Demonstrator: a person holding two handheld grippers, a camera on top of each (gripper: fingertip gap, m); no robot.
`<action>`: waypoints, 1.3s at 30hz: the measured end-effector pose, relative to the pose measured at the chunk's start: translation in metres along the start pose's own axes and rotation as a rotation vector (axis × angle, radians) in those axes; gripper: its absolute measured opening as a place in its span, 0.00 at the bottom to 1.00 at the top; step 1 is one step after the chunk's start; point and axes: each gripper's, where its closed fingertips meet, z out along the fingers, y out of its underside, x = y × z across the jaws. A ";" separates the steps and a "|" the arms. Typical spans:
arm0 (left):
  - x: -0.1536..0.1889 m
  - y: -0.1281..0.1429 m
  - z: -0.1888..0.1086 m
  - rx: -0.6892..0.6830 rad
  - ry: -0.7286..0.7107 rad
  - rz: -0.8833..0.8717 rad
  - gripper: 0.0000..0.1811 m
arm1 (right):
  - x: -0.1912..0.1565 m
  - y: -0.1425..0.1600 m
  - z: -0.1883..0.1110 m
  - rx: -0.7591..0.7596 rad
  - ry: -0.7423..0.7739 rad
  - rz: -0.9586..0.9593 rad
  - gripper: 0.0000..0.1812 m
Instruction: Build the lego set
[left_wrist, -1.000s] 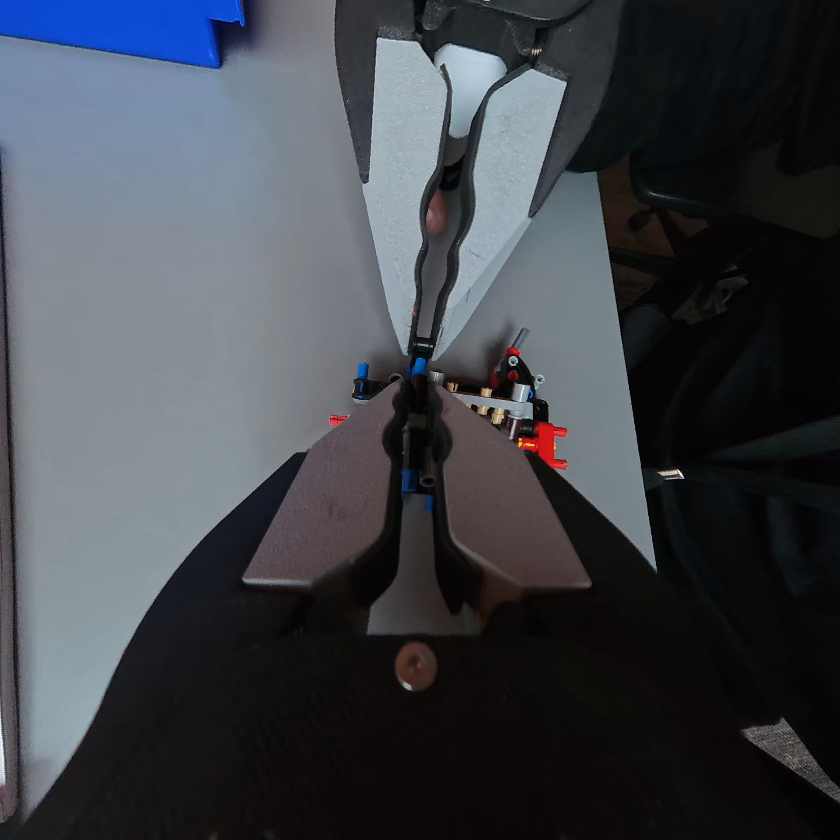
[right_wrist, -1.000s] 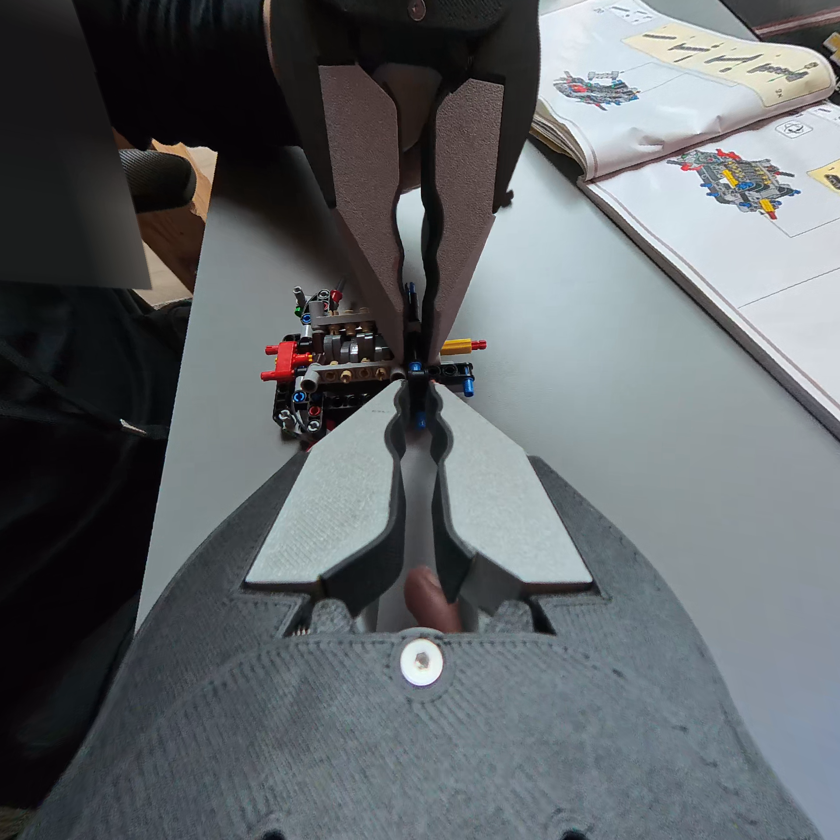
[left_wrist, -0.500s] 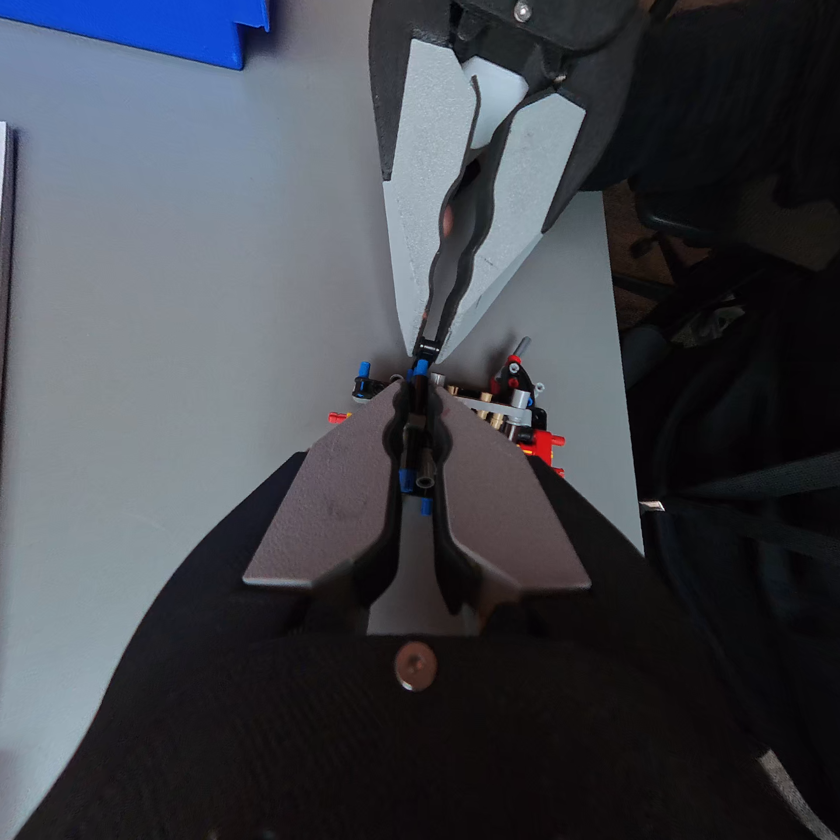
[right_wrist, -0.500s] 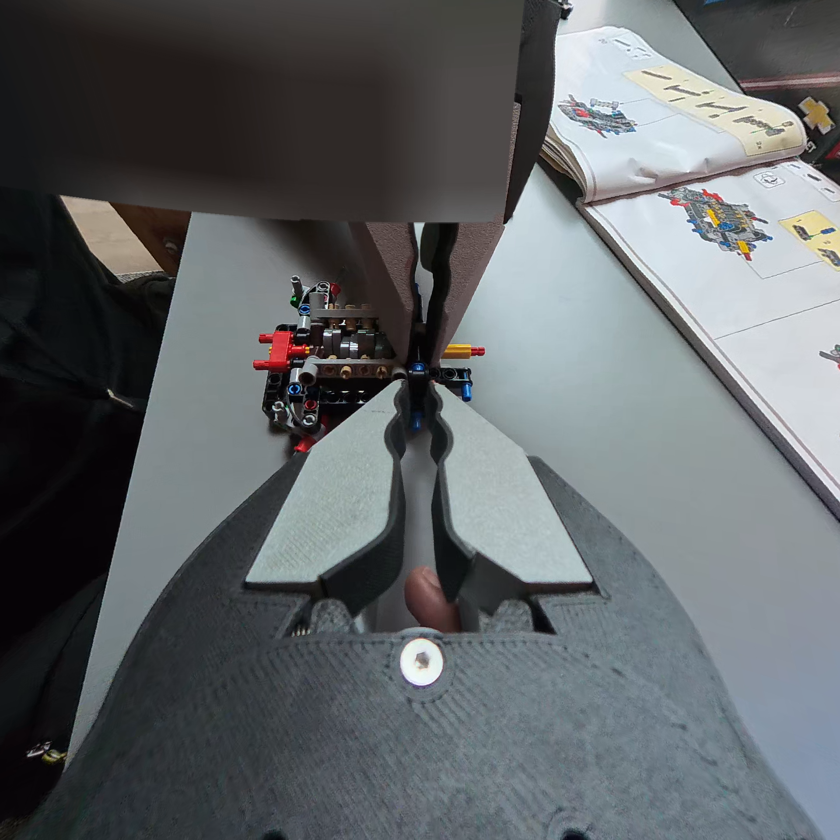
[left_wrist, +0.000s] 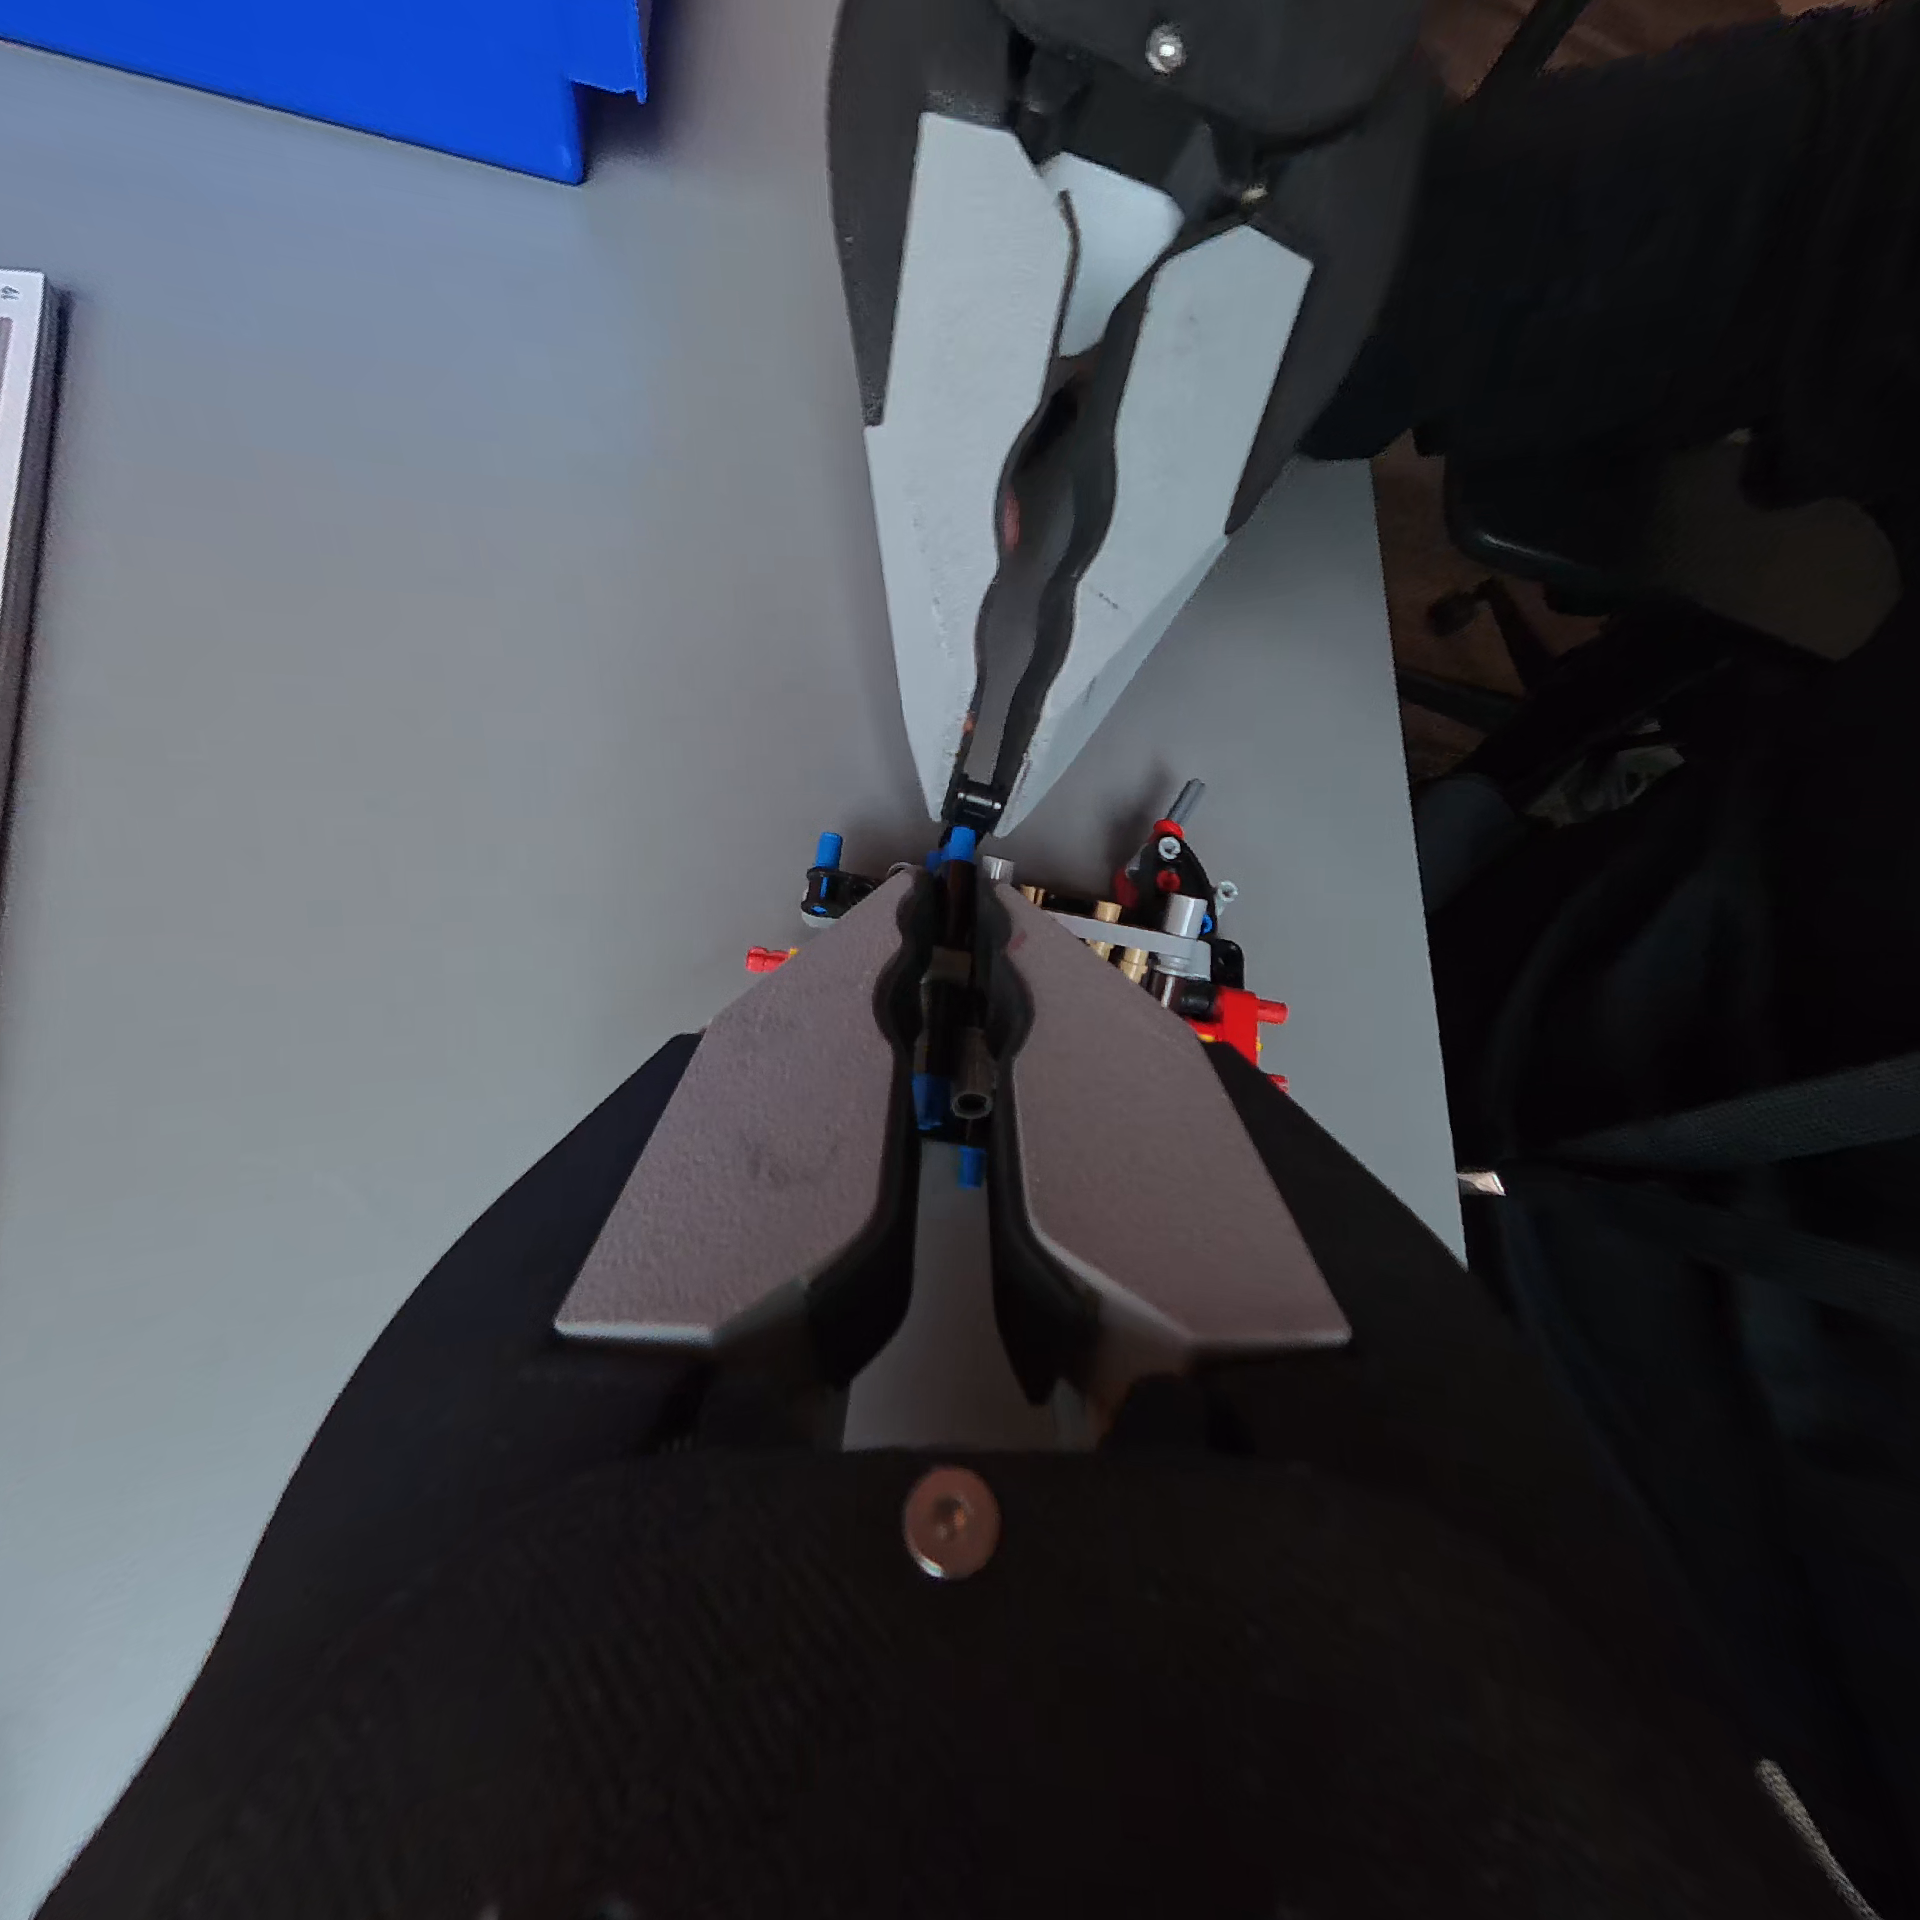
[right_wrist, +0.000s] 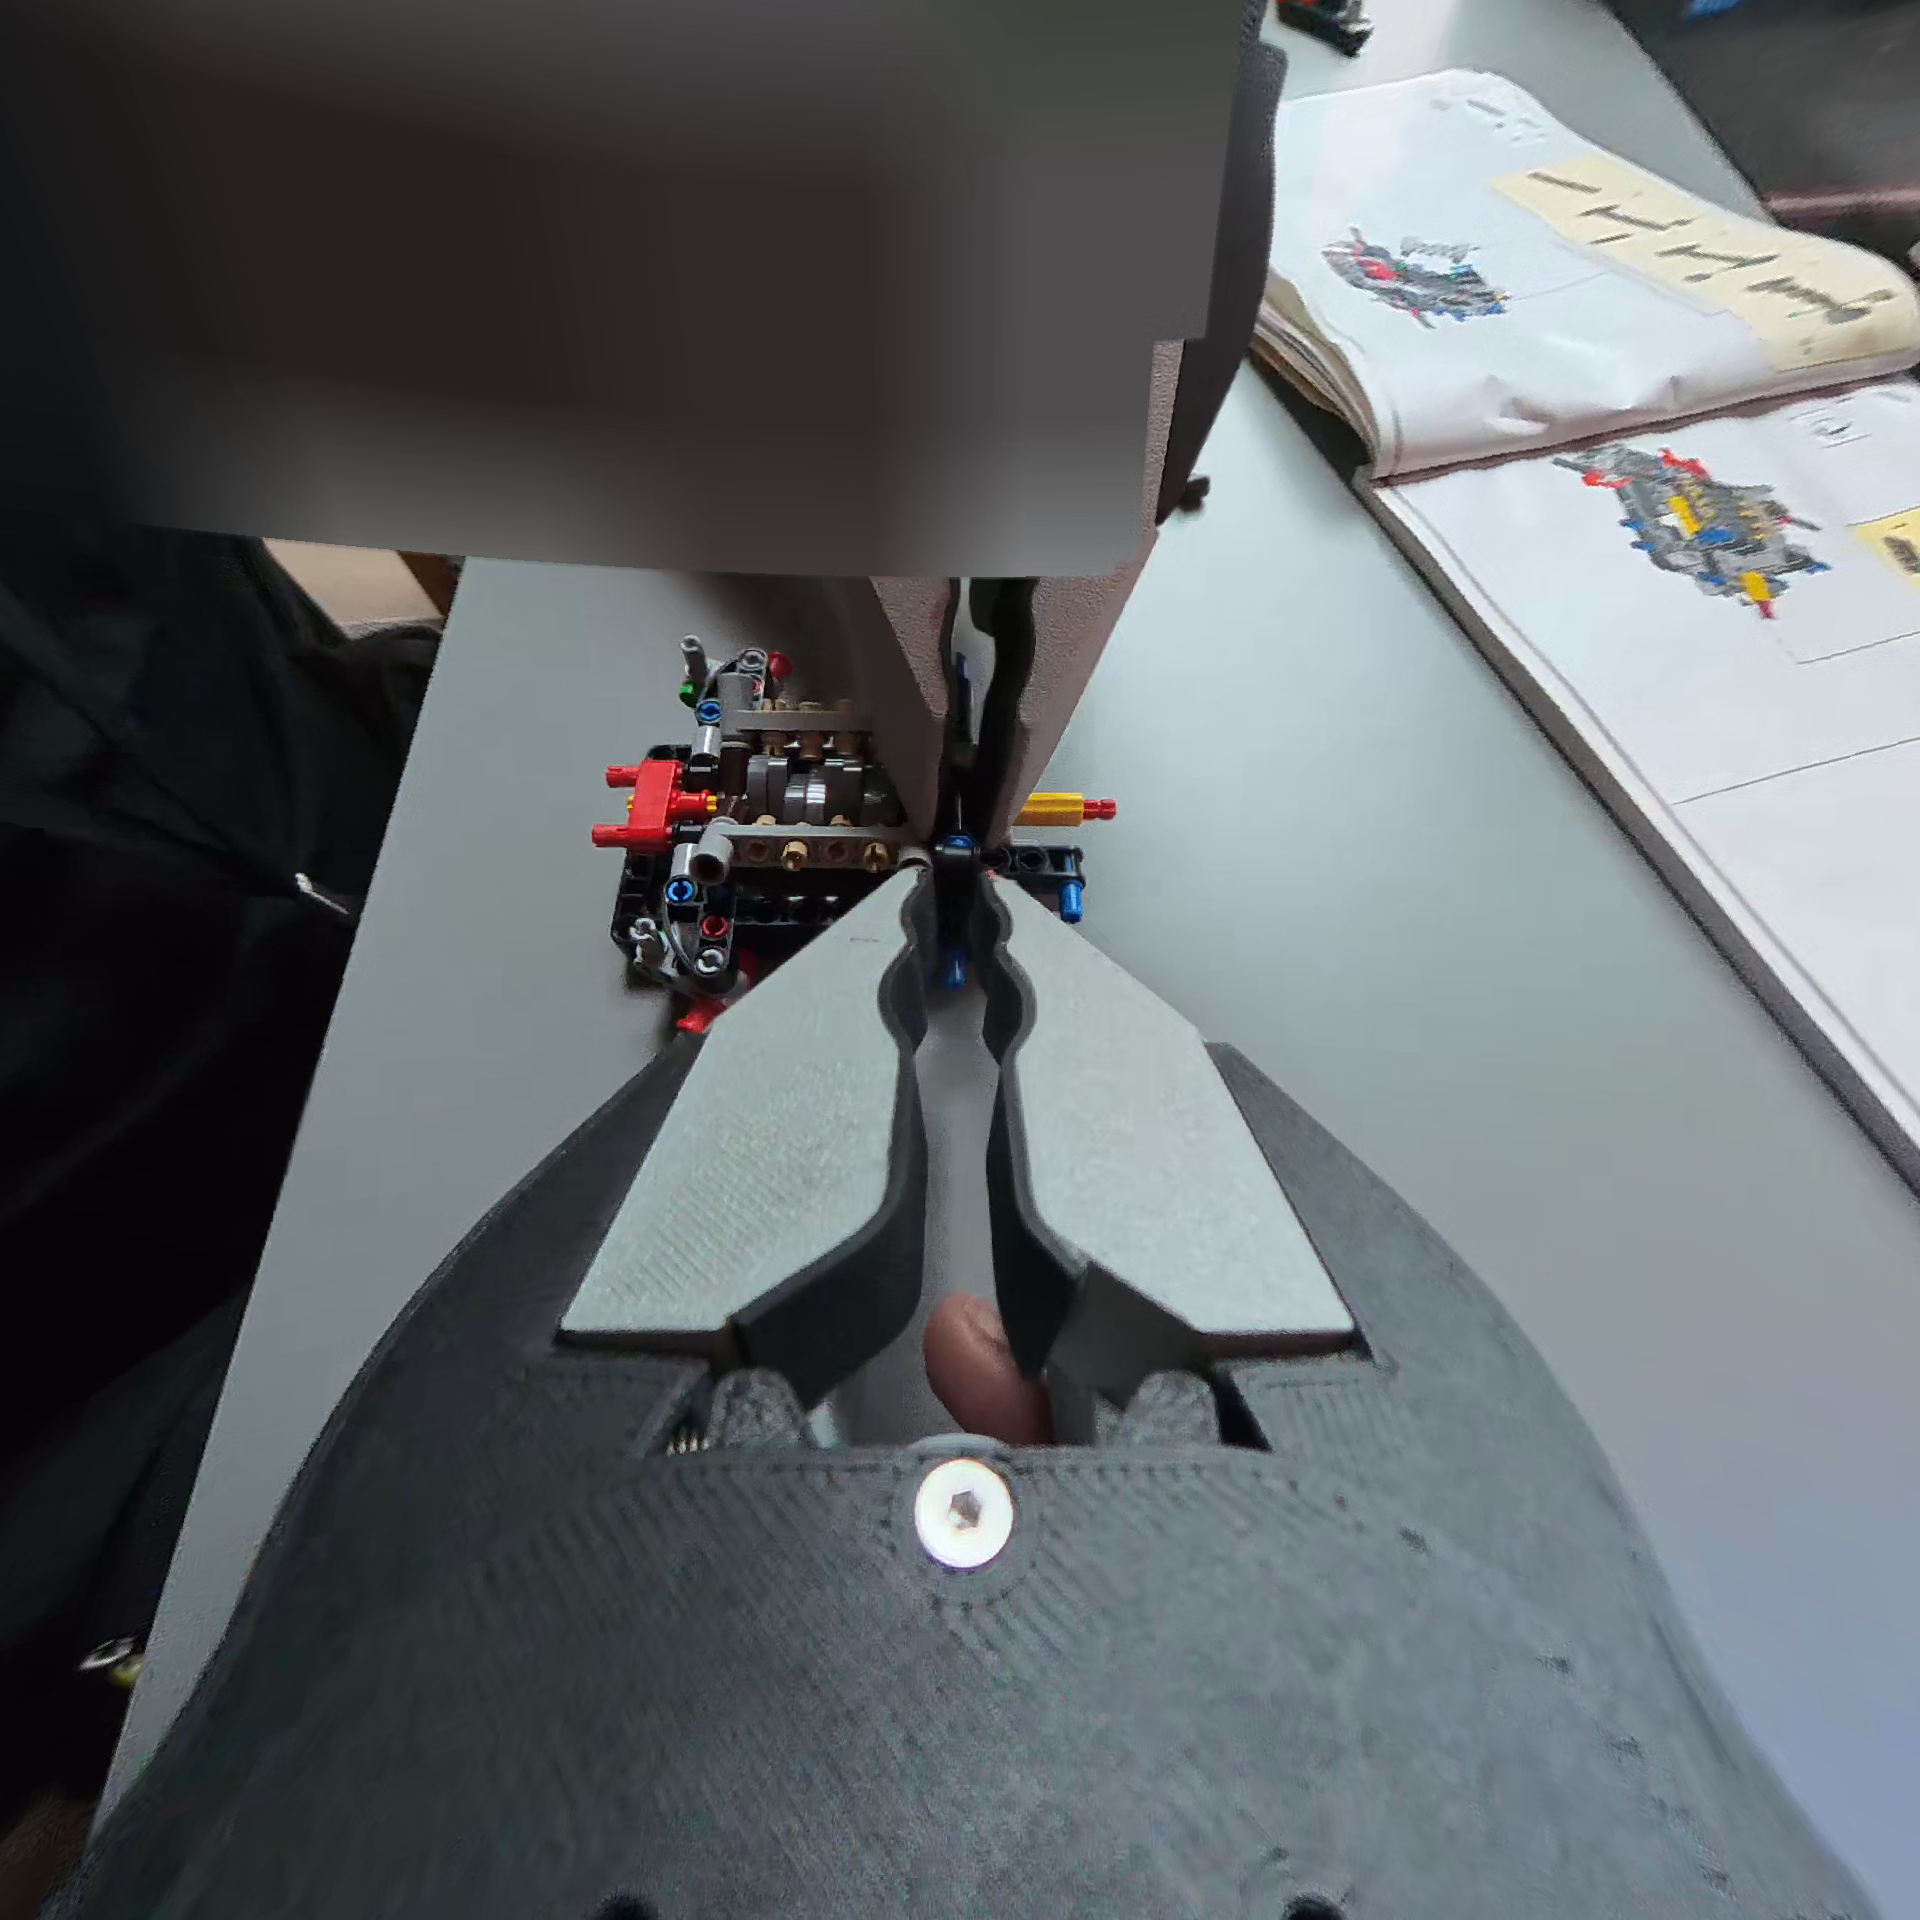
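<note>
The part-built lego model (right_wrist: 790, 821), black and grey with red, tan and blue pins, sits on the grey table near its edge; it also shows in the left wrist view (left_wrist: 1174, 935). My left gripper (left_wrist: 951, 894), with brown fingers, is shut on a black beam (left_wrist: 951, 1029) of the model that carries blue pins. My right gripper (right_wrist: 954, 883), with light grey fingers, is shut on a small black connector (right_wrist: 954, 847) with a blue pin, pressed at the model's end. The two grippers meet tip to tip: the right (left_wrist: 977, 790) shows from above, the left (right_wrist: 961, 826) likewise.
An open instruction booklet (right_wrist: 1621, 520) lies at the right of the table. A blue bin (left_wrist: 364, 94) stands at the far left corner. The table edge (left_wrist: 1413, 935) runs just right of the model, with a dark chair (left_wrist: 1662, 935) beyond it. The tips of both grippers are at nearly the same place.
Both grippers stay shut at the same spot on the model. The views have tilted a little; in the left wrist view, the right gripper's body leans further right.
</note>
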 end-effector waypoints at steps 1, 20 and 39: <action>0.000 0.000 0.000 -0.002 -0.002 0.003 0.03 | 0.000 0.000 0.000 0.001 -0.028 0.011 0.02; -0.002 0.000 -0.002 0.048 0.003 -0.006 0.02 | 0.002 -0.001 0.003 0.002 -0.142 0.077 0.02; -0.004 0.000 -0.003 0.054 -0.016 0.005 0.03 | 0.001 -0.001 0.004 0.002 -0.103 0.132 0.05</action>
